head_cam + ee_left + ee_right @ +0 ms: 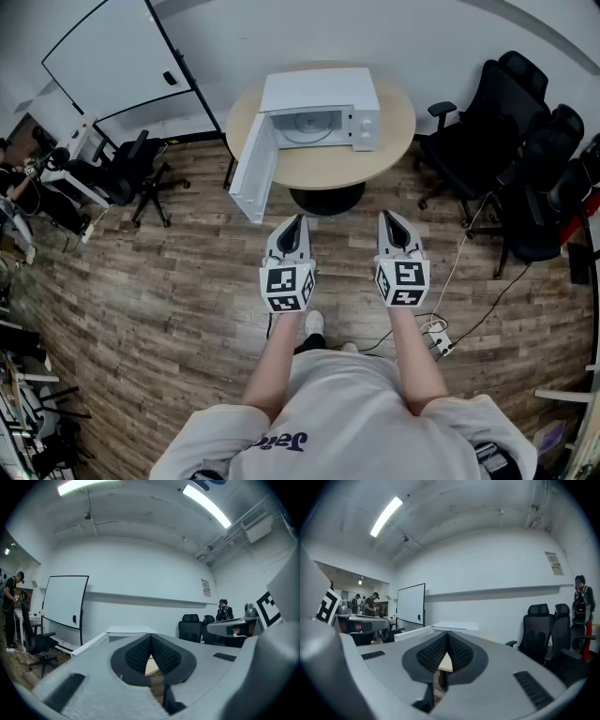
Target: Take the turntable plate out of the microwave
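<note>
A white microwave (323,105) stands on a round wooden table (394,141) ahead of me, its door (253,169) swung wide to the left. Inside lies the round glass turntable plate (307,128). My left gripper (298,220) and right gripper (387,217) are held level side by side over the floor, well short of the table, both shut with nothing between the tips. In the left gripper view the left gripper (151,637) points at the microwave (129,632). The right gripper (447,634) in its own view also faces the microwave (454,626).
Black office chairs (506,141) crowd the right of the table; another chair (131,173) and a whiteboard (117,56) stand at the left. A power strip with cables (439,337) lies on the wood floor by my right. People stand at desks far left (370,604).
</note>
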`<state>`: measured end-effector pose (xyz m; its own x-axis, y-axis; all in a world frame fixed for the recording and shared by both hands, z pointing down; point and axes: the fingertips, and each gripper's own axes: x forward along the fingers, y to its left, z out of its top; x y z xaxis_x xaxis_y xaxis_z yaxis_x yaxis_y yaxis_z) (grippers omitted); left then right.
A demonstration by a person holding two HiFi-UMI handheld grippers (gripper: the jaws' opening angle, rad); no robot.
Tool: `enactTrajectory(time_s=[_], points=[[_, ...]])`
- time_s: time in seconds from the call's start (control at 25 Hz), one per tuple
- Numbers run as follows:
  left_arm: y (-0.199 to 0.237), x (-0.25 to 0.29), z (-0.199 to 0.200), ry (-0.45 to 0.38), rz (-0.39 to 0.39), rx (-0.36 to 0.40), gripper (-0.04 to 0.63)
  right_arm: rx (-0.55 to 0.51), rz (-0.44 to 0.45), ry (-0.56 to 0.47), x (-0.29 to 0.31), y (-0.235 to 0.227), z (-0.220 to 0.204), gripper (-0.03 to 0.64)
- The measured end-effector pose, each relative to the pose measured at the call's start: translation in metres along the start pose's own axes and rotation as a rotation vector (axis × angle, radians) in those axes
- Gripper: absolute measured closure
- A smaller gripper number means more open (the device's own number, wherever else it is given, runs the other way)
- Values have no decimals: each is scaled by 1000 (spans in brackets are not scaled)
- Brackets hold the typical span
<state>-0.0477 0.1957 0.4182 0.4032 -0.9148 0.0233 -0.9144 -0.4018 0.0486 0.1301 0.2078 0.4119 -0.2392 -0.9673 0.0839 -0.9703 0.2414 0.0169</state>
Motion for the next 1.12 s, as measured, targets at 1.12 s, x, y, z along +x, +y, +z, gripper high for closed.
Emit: enactTrajectory(time_s=[1.12], points=[[90,83,7,-22,-93,-42,581,69,59,24,135,63,4,600]])
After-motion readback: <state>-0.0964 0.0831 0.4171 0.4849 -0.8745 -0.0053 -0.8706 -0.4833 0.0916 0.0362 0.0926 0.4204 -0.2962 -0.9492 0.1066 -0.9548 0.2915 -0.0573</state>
